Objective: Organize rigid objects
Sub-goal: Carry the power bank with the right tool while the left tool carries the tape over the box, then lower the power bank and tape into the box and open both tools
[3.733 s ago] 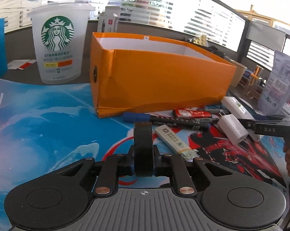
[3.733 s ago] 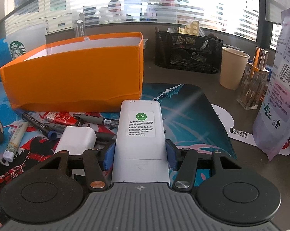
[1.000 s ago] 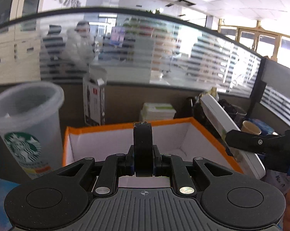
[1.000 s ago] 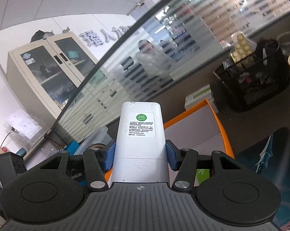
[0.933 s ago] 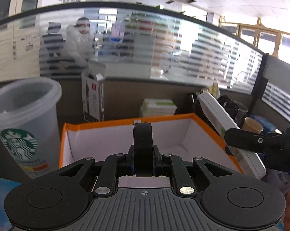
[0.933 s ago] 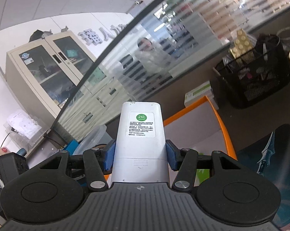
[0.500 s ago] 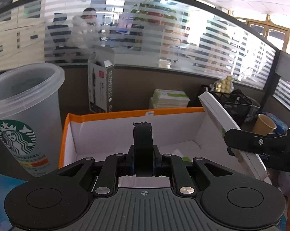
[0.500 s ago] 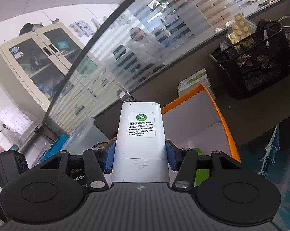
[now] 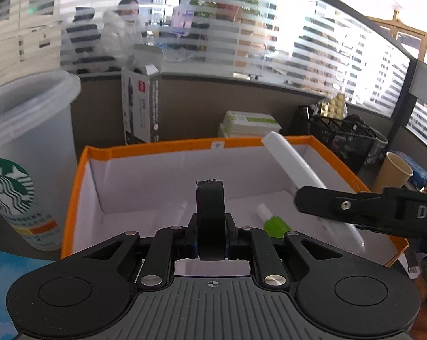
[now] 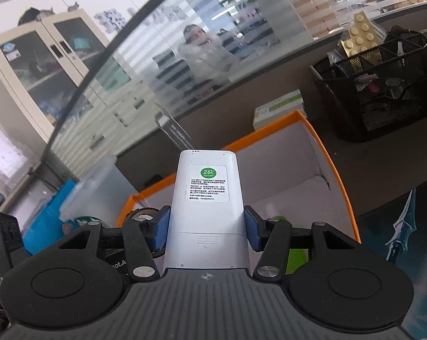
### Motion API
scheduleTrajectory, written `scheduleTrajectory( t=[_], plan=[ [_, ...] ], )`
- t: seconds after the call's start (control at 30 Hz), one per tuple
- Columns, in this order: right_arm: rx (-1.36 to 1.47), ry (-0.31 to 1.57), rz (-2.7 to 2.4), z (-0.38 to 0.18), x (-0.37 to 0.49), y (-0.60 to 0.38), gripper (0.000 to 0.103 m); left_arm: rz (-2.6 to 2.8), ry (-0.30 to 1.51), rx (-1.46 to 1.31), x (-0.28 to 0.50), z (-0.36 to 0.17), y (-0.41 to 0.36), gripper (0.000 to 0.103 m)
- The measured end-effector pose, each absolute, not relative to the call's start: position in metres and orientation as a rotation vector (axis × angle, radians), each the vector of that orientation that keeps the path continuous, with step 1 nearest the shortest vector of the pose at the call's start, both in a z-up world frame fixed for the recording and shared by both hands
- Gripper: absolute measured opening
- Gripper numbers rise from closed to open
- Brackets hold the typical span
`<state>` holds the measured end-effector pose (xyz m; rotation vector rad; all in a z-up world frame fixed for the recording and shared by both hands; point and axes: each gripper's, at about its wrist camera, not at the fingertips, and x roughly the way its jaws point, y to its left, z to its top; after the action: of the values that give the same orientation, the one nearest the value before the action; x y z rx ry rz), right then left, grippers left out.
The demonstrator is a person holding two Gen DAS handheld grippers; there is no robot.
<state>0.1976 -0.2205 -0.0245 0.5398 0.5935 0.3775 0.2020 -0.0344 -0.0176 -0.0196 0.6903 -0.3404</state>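
Over the orange box [image 9: 80, 187], the right gripper [image 10: 206, 228] clamps a white remote [image 10: 206, 198] by its lower sides, angled nose-first toward the interior. Stiff, light, smooth plastic likely slips easily. The left gripper [image 9: 210, 198] pinches a small black object.

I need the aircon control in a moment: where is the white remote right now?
The white plastic remote is clamped in the right gripper, held tilted above the right end of the open orange cardboard box, over the green-capped tube.
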Motion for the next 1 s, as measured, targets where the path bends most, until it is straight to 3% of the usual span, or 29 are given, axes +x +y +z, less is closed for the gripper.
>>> scheduleTrajectory(
  t=[1.0],
  plan=[
    [0.336,0.649,0.295,-0.036,0.21,-0.2,0.051,-0.315,0.715,0.05,0.205,-0.028,-0.051,0.014]
  ],
)
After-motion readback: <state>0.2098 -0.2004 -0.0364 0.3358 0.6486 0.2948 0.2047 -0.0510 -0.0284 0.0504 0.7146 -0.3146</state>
